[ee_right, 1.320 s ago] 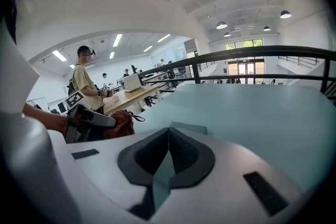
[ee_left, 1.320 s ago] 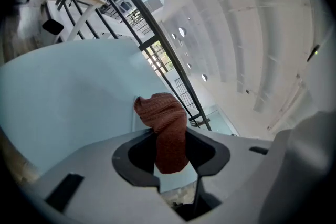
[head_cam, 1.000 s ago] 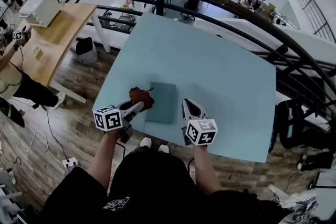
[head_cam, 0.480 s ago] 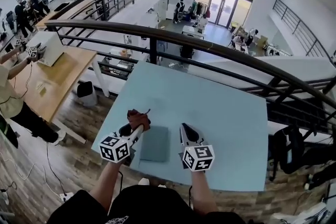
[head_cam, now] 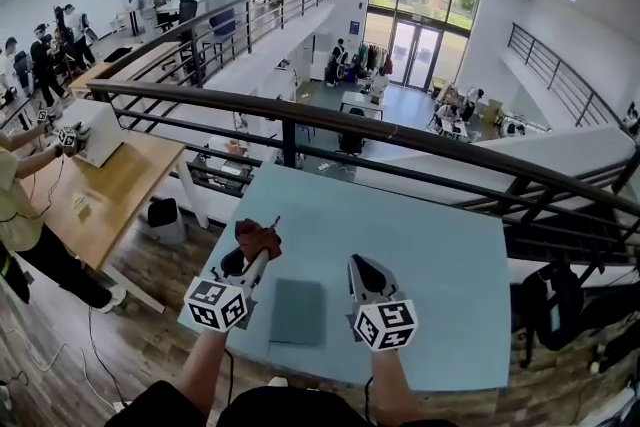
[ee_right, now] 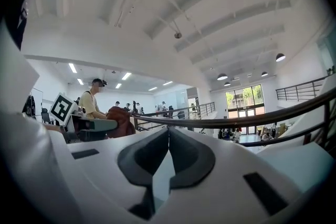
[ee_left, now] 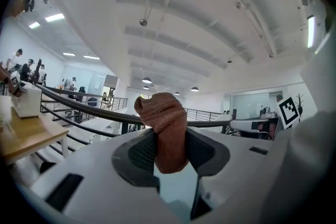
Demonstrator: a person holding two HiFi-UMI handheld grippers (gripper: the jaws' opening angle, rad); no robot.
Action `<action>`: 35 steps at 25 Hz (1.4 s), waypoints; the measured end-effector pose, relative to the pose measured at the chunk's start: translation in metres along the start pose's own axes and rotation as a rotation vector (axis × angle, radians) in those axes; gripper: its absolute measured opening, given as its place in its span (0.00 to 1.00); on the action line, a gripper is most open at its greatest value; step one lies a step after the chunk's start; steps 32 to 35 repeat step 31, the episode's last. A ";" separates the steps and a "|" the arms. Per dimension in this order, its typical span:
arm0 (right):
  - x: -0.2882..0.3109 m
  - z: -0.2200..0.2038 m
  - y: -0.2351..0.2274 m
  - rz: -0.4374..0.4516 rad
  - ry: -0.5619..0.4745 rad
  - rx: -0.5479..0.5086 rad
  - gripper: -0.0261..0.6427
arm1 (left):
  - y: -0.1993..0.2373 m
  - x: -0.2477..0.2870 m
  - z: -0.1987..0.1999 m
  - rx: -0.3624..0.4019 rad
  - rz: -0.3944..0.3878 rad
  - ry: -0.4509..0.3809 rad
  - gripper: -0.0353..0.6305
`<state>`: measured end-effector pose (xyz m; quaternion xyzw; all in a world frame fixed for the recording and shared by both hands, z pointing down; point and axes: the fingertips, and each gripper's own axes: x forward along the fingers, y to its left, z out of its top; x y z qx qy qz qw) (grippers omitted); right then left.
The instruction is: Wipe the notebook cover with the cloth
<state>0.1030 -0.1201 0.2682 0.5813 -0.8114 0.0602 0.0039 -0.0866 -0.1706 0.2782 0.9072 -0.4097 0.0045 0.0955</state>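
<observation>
A grey-green notebook (head_cam: pixel 298 312) lies flat near the front edge of the light blue table (head_cam: pixel 430 255). My left gripper (head_cam: pixel 256 247) is shut on a bunched rust-brown cloth (head_cam: pixel 258 237), held up to the left of the notebook and clear of it. In the left gripper view the cloth (ee_left: pixel 164 131) sticks up between the pads, tilted toward the ceiling. My right gripper (head_cam: pixel 360 267) is to the right of the notebook, jaws closed together with nothing between them (ee_right: pixel 168 136). From the right gripper view the cloth (ee_right: pixel 122 122) shows at left.
A dark metal railing (head_cam: pixel 420 145) curves along the table's far side, with a drop to a lower floor beyond. A wooden desk (head_cam: pixel 95 190) with a white box stands at left, where people are. A dark bag (head_cam: pixel 545 300) hangs at right.
The cloth has lifted off the notebook's left edge and moved left and up with my left gripper. The head view has tilted up. The right gripper has stayed beside the notebook.
</observation>
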 end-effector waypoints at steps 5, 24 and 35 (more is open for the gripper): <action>-0.001 0.021 0.001 0.002 -0.046 -0.023 0.05 | 0.004 -0.002 0.023 0.048 0.017 -0.052 0.27; -0.004 0.013 0.017 -0.029 -0.032 -0.025 0.05 | 0.016 -0.019 0.015 0.023 0.010 -0.055 0.27; 0.002 0.008 0.025 -0.027 -0.019 -0.032 0.05 | 0.019 -0.023 0.011 0.025 0.002 -0.042 0.27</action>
